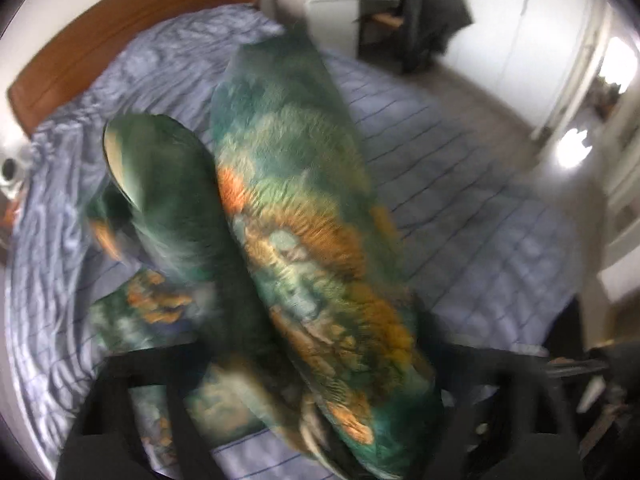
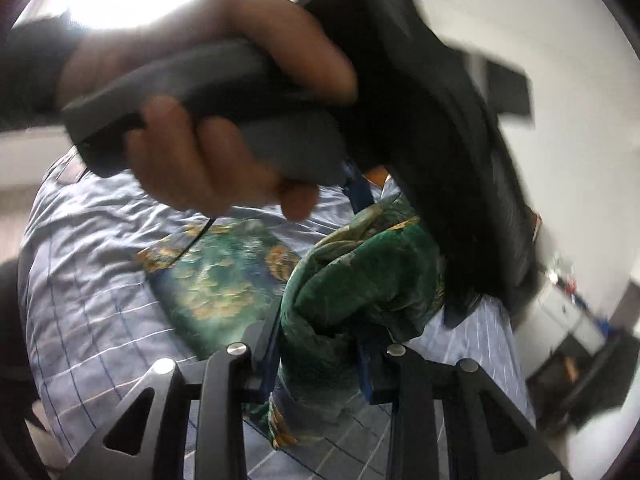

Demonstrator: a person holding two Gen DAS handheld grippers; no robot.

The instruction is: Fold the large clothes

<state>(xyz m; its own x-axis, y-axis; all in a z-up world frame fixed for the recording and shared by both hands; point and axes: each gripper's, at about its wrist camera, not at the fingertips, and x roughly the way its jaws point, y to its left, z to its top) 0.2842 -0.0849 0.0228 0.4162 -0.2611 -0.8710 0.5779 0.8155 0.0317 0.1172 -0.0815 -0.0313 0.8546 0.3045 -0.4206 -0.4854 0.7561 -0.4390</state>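
Over the blue bedspread (image 1: 460,184), right gripper (image 2: 320,344) clamped on green patterned garment (image 2: 360,280), left gripper (image 1: 316,432) also gripping it, frames blurred

Bed (image 1: 460,184) with wooden headboard (image 1: 120,28), covered by a rumpled blue striped quilt (image 2: 100,300). Green-orange patterned garment (image 2: 216,276) lies partly on it.

left wrist: steeply down, close | right wrist: shallower | shared: bed (image 1: 460,184), garment (image 2: 360,280)
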